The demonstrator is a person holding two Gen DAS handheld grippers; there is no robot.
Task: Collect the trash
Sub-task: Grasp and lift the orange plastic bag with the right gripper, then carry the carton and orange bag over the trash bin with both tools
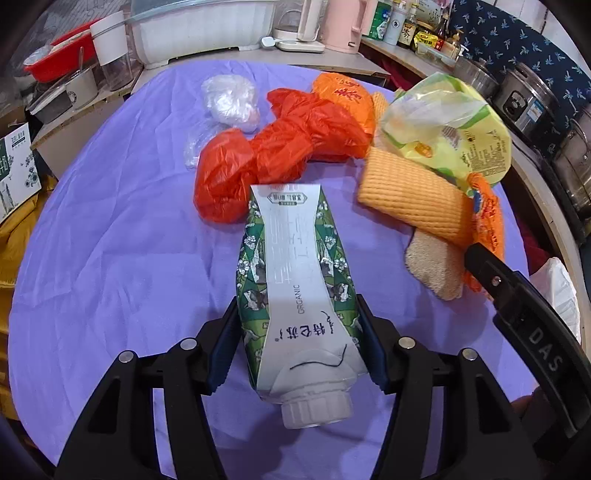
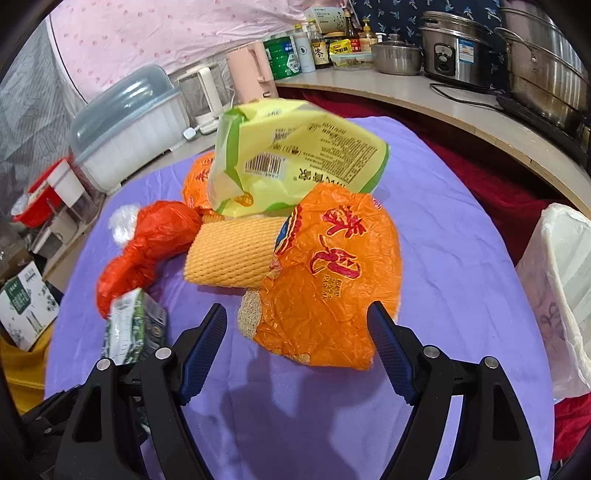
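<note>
My left gripper point(image 1: 299, 339) is shut on a green and white milk carton point(image 1: 295, 273), cap toward the camera, held over the purple tablecloth point(image 1: 110, 240); the carton also shows in the right wrist view point(image 2: 133, 325). My right gripper point(image 2: 297, 347) is open and empty, its fingers either side of the near edge of an orange wrapper point(image 2: 332, 280). Behind lie a foam net sleeve point(image 2: 229, 254), a red plastic bag point(image 1: 273, 147), a yellow-green snack bag point(image 2: 291, 162) and a clear plastic bag point(image 1: 229, 99).
A white bin lined with a plastic bag point(image 2: 561, 288) stands right of the table. A counter at the back holds a dish box point(image 1: 199, 33), kettles, bottles and steel pots point(image 2: 458, 48). A cardboard box point(image 2: 26, 310) sits on the floor at left.
</note>
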